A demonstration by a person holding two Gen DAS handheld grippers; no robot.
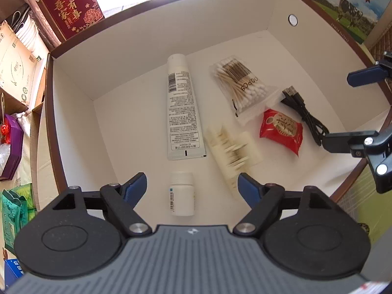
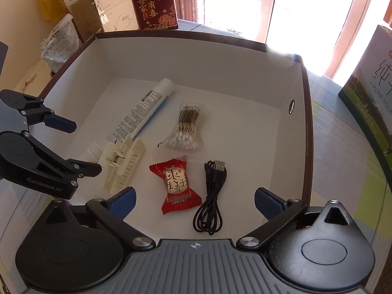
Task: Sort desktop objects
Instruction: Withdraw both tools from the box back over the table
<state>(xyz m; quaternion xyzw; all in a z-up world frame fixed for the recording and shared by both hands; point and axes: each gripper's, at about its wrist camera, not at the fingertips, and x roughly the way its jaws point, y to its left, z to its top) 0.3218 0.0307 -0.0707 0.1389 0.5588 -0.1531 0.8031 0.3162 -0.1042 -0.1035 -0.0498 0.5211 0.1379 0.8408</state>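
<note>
Both grippers hang over a white-lined box (image 1: 122, 56) with a brown rim. On its floor lie a white tube (image 1: 181, 107), a bag of cotton swabs (image 1: 241, 88), a cream hair clip (image 1: 232, 152) that looks blurred, a white pill bottle (image 1: 182, 196), a red candy packet (image 2: 177, 183) and a coiled black USB cable (image 2: 212, 196). My left gripper (image 1: 192, 183) is open above the bottle, its pads well apart from it. My right gripper (image 2: 194, 194) is open wide over the candy and cable, holding nothing.
A dark red gift box (image 2: 154, 2) stands behind the box's far wall. A milk carton (image 2: 367, 93) stands to the right. Cardboard boxes (image 1: 14, 66), a purple box (image 1: 12, 142) and green packets (image 1: 17, 208) crowd the left side.
</note>
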